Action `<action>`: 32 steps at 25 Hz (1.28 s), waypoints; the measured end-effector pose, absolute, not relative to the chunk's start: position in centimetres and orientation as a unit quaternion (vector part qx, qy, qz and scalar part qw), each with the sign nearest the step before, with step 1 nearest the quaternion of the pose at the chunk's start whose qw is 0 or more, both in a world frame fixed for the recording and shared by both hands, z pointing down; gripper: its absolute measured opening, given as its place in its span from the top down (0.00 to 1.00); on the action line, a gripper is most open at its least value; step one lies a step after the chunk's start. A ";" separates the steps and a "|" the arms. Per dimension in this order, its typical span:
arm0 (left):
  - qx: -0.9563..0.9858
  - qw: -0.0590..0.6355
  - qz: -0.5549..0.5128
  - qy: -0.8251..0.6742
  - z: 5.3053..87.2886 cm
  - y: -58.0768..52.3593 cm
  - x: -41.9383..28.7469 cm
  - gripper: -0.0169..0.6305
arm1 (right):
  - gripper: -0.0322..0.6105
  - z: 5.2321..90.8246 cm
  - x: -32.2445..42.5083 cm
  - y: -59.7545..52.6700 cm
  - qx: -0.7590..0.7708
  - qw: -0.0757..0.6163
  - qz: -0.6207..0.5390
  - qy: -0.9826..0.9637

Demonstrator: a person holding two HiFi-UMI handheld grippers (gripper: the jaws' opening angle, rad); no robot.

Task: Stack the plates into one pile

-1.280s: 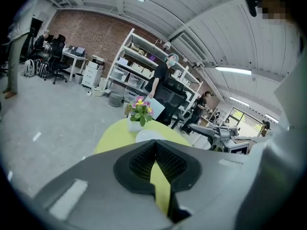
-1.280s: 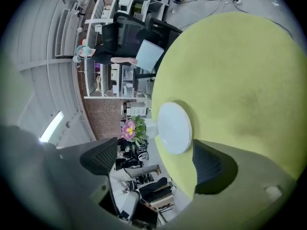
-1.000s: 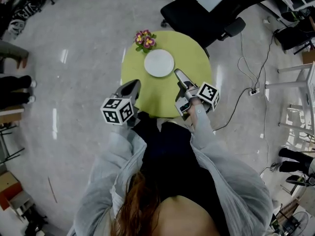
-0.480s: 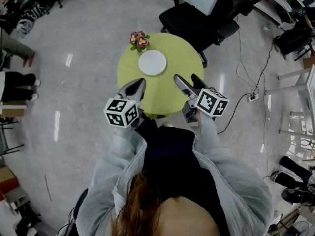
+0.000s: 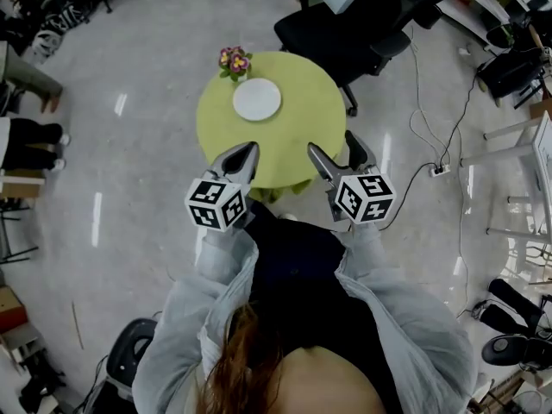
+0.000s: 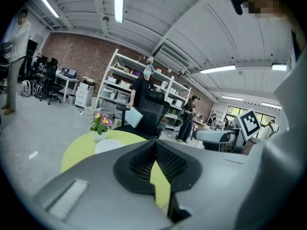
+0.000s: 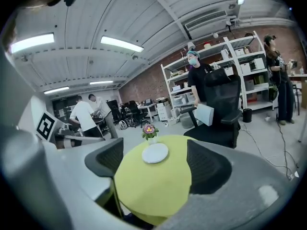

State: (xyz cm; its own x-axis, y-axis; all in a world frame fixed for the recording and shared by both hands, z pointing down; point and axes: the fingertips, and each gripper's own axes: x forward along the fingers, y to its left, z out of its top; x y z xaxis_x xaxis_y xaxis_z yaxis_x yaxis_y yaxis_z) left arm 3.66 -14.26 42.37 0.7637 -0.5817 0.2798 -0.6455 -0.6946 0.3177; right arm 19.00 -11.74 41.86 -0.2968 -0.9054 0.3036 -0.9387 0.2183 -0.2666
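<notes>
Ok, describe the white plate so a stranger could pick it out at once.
Find the round lime-green table before the black office chair. Toward its far left edge lies the white plate, beside a potted flower. It is the only flat, plain white disc there.

The person holds both grippers out in front of the body, side by side and apart from each other, with arms bent in grey sleeves [image 5: 194, 309]. Each gripper points forward and slightly downward, its marker cube [image 5: 215, 203] nearest the body. The left gripper [image 5: 248, 150] has its jaws pressed together at the tips and holds nothing, while the right gripper [image 5: 334, 144] has its jaws standing wide apart, though they have just been closing a little, and nothing is gripped between them.
</notes>
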 end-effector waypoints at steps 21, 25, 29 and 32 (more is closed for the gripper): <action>0.920 0.184 0.087 -0.334 43.4 -10.6 4.1 0.95 | 0.95 41.5 22.3 -6.9 0.624 -0.005 0.194 -0.757; 0.919 0.182 0.087 -0.340 43.2 -10.8 3.8 0.95 | 0.95 41.3 22.0 -7.3 0.617 -0.009 0.198 -0.761; 0.918 0.180 0.088 -0.343 43.3 -10.6 3.4 0.95 | 0.95 41.3 21.7 -7.3 0.613 -0.011 0.198 -0.765; 0.917 0.182 0.089 -0.344 43.6 -10.4 3.1 0.95 | 0.95 41.4 21.5 -7.4 0.613 -0.012 0.198 -0.765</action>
State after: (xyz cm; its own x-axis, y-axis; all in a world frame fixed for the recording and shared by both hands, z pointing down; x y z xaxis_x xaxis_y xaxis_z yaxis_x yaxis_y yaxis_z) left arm 3.10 -10.43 43.60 0.7471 -0.5992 0.2877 -0.6637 -0.6966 0.2727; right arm 21.51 -7.42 41.37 -0.2492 -0.9421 0.2245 -0.9329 0.1712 -0.3169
